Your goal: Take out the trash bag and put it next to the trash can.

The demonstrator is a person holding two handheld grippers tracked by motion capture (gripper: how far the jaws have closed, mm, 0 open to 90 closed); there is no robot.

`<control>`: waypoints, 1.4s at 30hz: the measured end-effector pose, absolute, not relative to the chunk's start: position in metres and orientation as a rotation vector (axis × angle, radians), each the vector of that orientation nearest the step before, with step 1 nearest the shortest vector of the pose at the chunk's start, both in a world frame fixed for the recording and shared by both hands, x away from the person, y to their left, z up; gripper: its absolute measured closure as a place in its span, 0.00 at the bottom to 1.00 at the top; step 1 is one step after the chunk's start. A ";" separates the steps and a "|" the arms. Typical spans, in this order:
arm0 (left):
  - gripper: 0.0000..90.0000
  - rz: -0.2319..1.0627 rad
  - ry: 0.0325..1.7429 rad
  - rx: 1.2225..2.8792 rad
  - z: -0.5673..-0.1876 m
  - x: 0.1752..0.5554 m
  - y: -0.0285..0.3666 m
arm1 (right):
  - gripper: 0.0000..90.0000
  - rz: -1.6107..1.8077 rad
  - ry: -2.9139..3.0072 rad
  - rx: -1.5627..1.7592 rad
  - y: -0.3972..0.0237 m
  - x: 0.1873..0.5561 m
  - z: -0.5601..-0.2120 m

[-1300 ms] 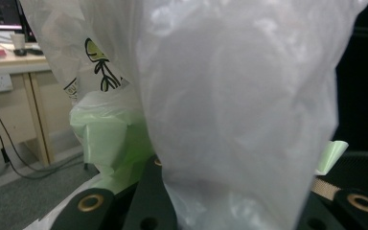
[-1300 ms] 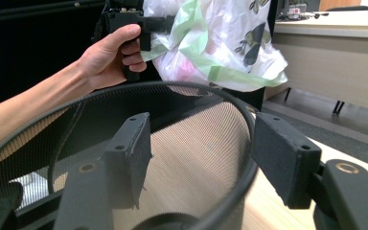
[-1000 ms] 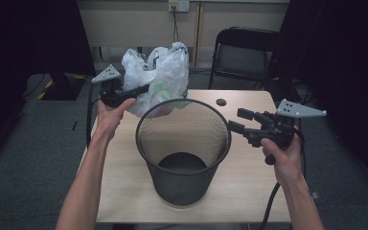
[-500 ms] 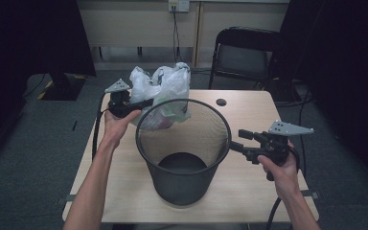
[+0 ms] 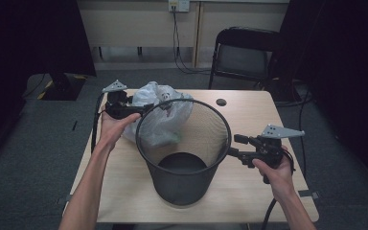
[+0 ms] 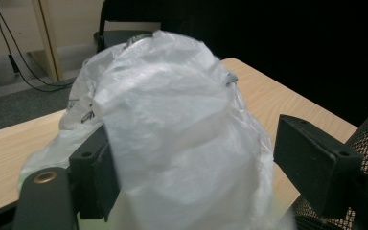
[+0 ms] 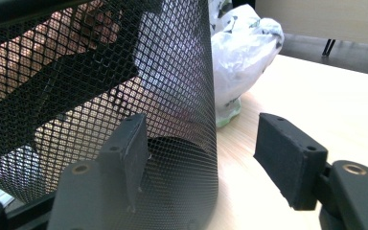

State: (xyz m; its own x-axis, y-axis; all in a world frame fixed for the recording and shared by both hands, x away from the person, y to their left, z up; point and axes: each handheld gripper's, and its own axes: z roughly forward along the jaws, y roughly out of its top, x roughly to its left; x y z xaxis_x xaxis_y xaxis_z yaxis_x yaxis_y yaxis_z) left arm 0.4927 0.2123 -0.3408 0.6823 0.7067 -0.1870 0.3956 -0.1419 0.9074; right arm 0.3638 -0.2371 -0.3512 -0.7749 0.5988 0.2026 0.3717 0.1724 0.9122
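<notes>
- Black mesh bin [image 5: 184, 153]: upright at the near middle of the wooden table [image 5: 254, 115].
- Right gripper [image 5: 235, 146]: just beside the bin's right wall, jaws apart, one on each side of the mesh edge in the right gripper view, neither visibly pressing.
- Left gripper [image 5: 141, 106]: at the bin's far-left rim; its jaws have just been opening, with the bag between them.
- White plastic bag [image 5: 160, 117]: on the table behind the bin, touching it.

Wooden table [image 5: 249, 115] — mesh bin [image 5: 184, 153], plastic bag [image 5: 160, 112]
</notes>
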 end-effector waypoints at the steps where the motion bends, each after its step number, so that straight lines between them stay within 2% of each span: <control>1: 0.24 0.343 0.881 1.774 -0.341 0.492 0.212 | 0.39 1.648 2.244 0.941 -0.236 0.364 -0.351; 4: 0.26 0.369 0.882 1.826 -0.343 0.490 0.212 | 0.39 1.644 2.253 0.938 -0.235 0.364 -0.352; 8: 0.33 0.370 0.910 1.844 -0.356 0.491 0.214 | 0.39 1.644 2.255 0.944 -0.236 0.364 -0.354; 13: 0.86 0.281 0.903 1.875 -0.378 0.497 0.210 | 0.38 1.641 2.255 0.949 -0.237 0.364 -0.355; 15: 0.92 0.224 0.880 1.842 -0.385 0.498 0.204 | 0.38 1.639 2.257 0.950 -0.237 0.364 -0.355; 18: 0.93 0.175 0.798 1.844 -0.385 0.496 0.187 | 0.38 1.637 2.266 0.950 -0.235 0.365 -0.357; 21: 0.92 0.176 0.742 1.862 -0.378 0.488 0.177 | 0.38 1.633 2.272 0.948 -0.234 0.364 -0.358; 22: 0.89 0.192 0.734 1.869 -0.375 0.485 0.176 | 0.38 1.631 2.272 0.949 -0.234 0.364 -0.359; 23: 0.80 0.225 0.757 1.871 -0.372 0.483 0.176 | 0.38 1.631 2.271 0.949 -0.235 0.364 -0.359; 24: 0.64 0.268 0.784 1.877 -0.370 0.481 0.177 | 0.38 1.632 2.270 0.951 -0.235 0.364 -0.359; 25: 0.52 0.299 0.788 1.883 -0.369 0.479 0.180 | 0.38 1.631 2.268 0.952 -0.236 0.364 -0.359; 29: 0.34 0.346 0.827 1.853 -0.365 0.472 0.200 | 0.38 1.631 2.269 0.951 -0.236 0.363 -0.359; 34: 0.27 0.387 0.834 1.826 -0.357 0.458 0.223 | 0.37 1.620 2.280 0.966 -0.235 0.364 -0.363; 42: 0.24 0.463 0.835 1.808 -0.351 0.430 0.251 | 0.37 1.592 2.307 0.980 -0.234 0.363 -0.372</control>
State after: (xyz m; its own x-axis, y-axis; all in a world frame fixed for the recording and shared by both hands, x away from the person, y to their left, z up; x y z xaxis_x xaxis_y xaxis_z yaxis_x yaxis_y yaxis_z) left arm 0.4302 0.2507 -0.3505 0.6825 0.7273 -0.0722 0.3247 -0.2132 0.9215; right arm 0.3627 -0.2340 -0.3717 -0.7690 0.6008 0.2182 0.4173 0.2132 0.8834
